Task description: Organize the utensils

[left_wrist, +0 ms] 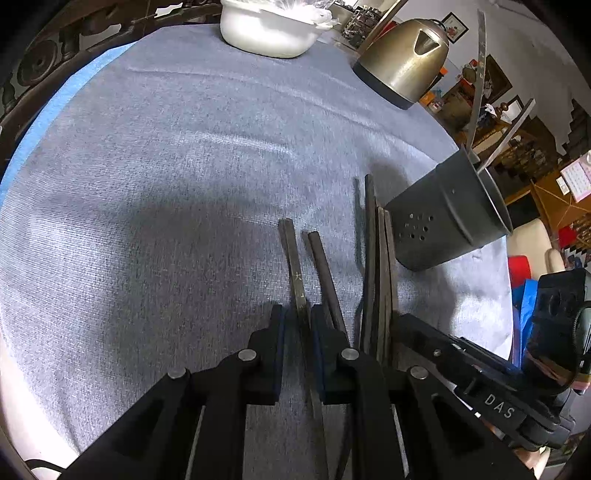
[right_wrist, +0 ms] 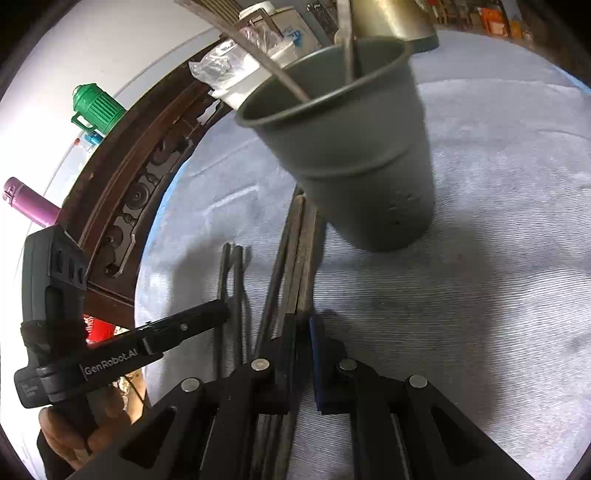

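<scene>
Several dark chopsticks lie on the grey-blue cloth. My left gripper (left_wrist: 297, 317) straddles one chopstick (left_wrist: 294, 258), jaws slightly apart around it; a second chopstick (left_wrist: 325, 269) lies just right of it. A bundle of chopsticks (left_wrist: 378, 266) lies beside the dark grey holder cup (left_wrist: 447, 218), which holds two metal utensils (left_wrist: 480, 74). My right gripper (right_wrist: 300, 325) is over that bundle (right_wrist: 295, 258), jaws narrowly apart, just in front of the cup (right_wrist: 354, 147). The left gripper's finger (right_wrist: 192, 321) reaches two chopsticks (right_wrist: 232, 280) at the left.
A gold kettle (left_wrist: 406, 59) and a white bowl (left_wrist: 269, 29) stand at the table's far side. The carved wooden table rim (right_wrist: 140, 184) curves along the left. A green jar (right_wrist: 96, 107) and pink bottle (right_wrist: 29, 201) sit beyond it.
</scene>
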The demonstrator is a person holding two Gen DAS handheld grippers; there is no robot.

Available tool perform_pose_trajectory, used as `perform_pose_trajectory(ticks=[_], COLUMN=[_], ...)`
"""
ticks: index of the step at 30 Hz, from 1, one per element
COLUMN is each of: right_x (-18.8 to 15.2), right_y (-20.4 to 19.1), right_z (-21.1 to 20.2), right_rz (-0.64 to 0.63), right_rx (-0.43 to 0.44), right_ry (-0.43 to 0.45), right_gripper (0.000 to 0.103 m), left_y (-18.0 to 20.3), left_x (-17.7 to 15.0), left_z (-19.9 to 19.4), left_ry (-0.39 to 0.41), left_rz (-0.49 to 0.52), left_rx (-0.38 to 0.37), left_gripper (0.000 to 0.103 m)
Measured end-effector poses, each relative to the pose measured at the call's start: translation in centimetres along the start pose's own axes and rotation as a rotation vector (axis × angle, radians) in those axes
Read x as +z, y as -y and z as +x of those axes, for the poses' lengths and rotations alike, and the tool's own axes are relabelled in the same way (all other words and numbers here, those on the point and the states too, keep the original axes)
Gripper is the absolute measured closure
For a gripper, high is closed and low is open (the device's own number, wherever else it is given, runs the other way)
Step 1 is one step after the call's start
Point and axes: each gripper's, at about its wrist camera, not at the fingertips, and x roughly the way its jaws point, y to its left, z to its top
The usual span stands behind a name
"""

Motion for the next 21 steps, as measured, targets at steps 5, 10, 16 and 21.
perform_pose_trajectory(ticks=[5, 10, 16, 21], right_x=[-0.9, -1.9, -1.7, 0.2], right_y=[-1.9, -1.5, 0.5, 0.0], right_z=[0.5, -0.2, -1.7, -2.3], right_rz=[-0.089, -0.104, -0.049, 0.016], right_rx=[-0.005, -0.051, -0.05, 0.027], right_ry=[-0.008, -0.011, -0.03, 0.005], right_gripper=[0.098, 0.099, 0.097, 0.095], left_y=[-0.6, -1.0, -1.8, -2.2], left_x=[-0.1, -0.3, -0.4, -0.6], left_z=[-0.3, -1.1, -1.2, -1.6], left_ry=[0.014, 0.014, -0.003, -0.008], left_rz=[-0.014, 0.006, -0.004, -0.015], left_rx=[-0.005, 0.031, 0.019, 0.004], left_gripper=[0.09, 0.091, 0.091, 0.091])
